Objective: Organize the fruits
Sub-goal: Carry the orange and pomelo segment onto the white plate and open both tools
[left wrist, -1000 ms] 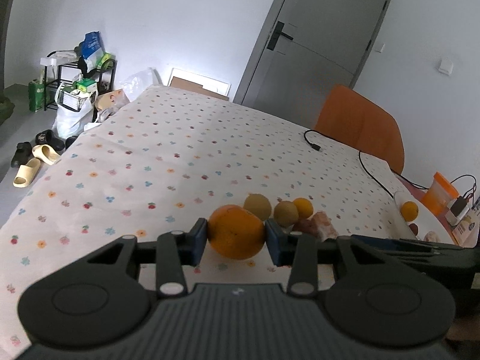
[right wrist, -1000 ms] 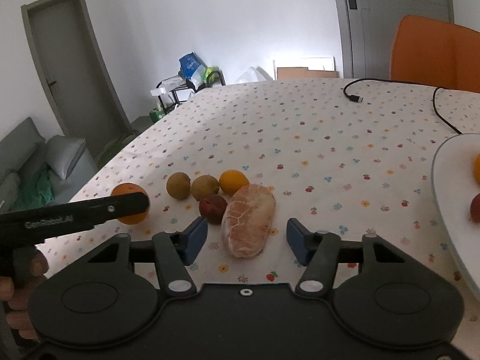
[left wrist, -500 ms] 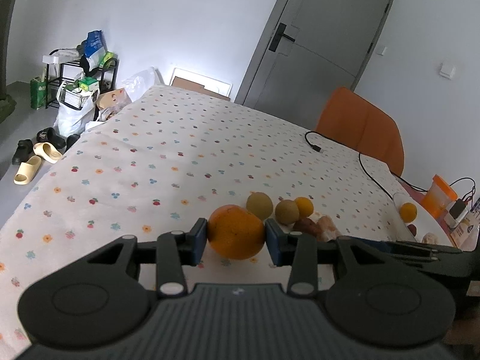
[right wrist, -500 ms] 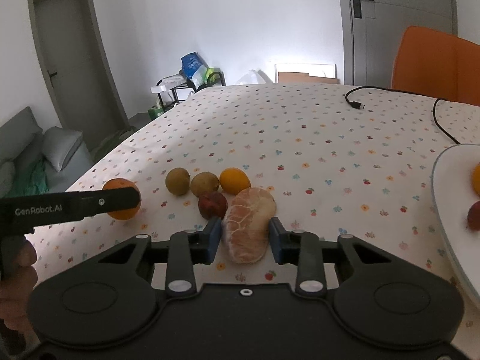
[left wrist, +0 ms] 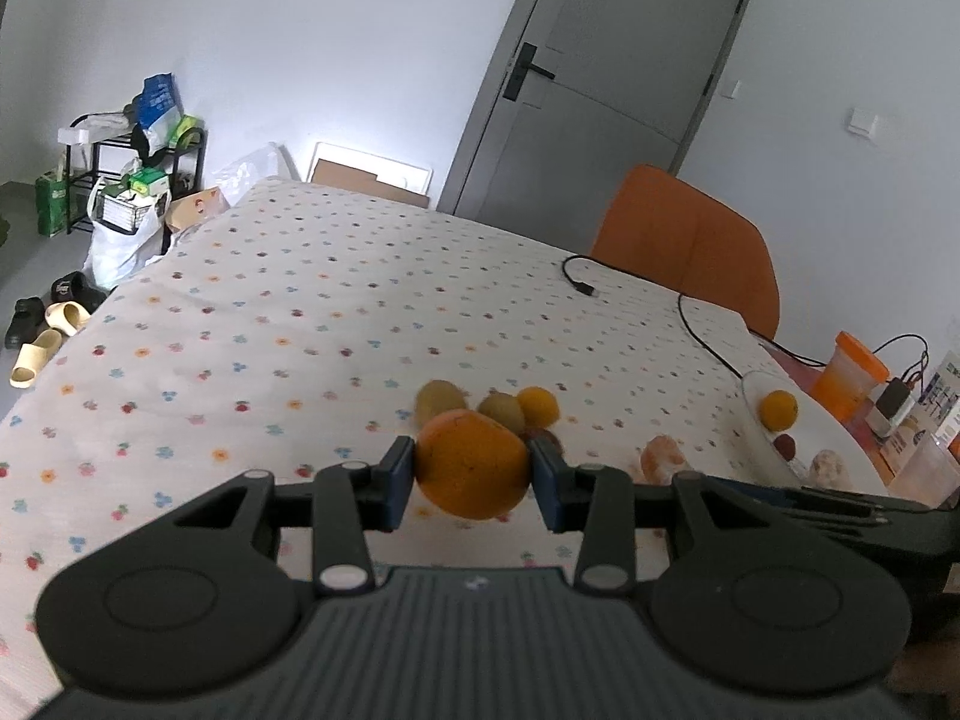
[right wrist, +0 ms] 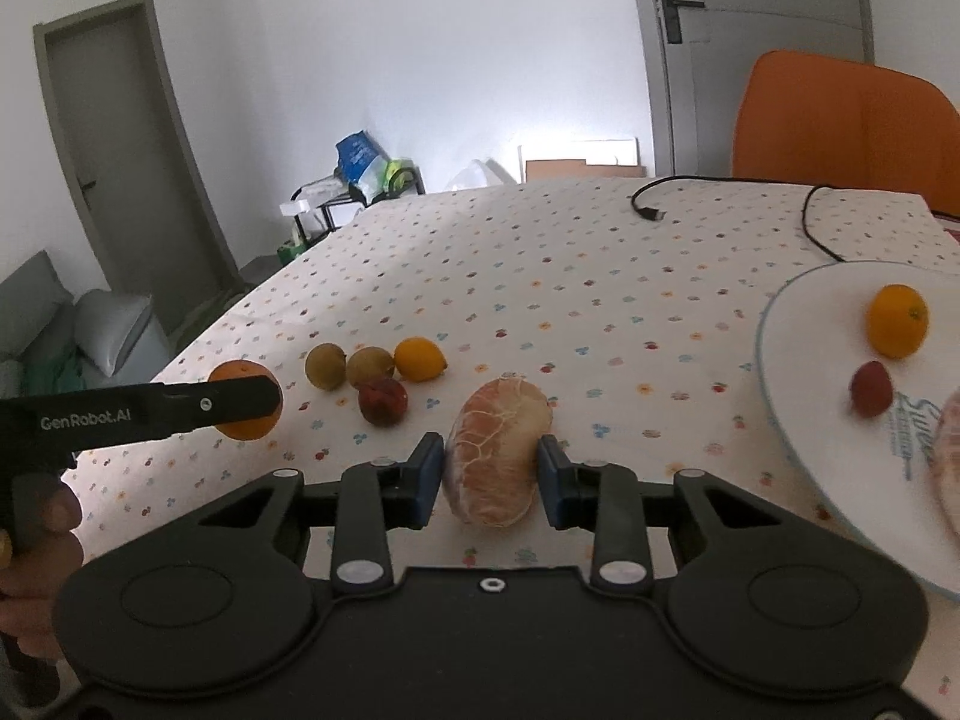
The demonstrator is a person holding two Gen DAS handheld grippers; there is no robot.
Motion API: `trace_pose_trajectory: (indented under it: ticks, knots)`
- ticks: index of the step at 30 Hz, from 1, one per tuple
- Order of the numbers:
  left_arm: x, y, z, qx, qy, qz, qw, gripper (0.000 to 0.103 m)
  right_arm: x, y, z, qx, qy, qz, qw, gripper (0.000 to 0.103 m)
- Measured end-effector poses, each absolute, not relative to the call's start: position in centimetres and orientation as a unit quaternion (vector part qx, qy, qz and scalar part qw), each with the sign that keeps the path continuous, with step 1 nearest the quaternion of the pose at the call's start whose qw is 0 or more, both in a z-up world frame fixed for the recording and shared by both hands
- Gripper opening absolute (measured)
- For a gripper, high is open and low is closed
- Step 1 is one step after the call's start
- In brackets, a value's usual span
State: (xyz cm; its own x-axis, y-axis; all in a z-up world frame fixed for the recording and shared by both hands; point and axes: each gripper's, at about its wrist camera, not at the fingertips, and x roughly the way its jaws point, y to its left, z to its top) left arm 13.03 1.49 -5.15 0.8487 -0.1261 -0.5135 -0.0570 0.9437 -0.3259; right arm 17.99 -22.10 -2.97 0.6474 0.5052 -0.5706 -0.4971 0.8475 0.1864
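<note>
white plate (right wrist: 804, 360) cut off at right edge — dark fruit (left wrist: 543, 437) mostly hidden

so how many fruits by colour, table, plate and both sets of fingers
orange: 3, big orange, table one, plate one
brownish green: 2
dark red: 2
peeled pinkish: 2
total: 9

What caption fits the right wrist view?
Right gripper clamps a peeled citrus beside the white plate.

orange chair (left wrist: 690, 246), grey door (left wrist: 606, 84), black cable (right wrist: 720, 192)
</note>
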Motion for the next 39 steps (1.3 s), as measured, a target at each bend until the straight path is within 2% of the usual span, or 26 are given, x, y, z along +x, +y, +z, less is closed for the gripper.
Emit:
trace_pose_trajectory:
  ticks: [39]
  knots:
    - [17.5,-12.2,-3.4,-0.091,0.28,-0.143,0.945,0.04,16.8,-37.4,-0.7,0.077,0.26,0.138,0.953,0.032]
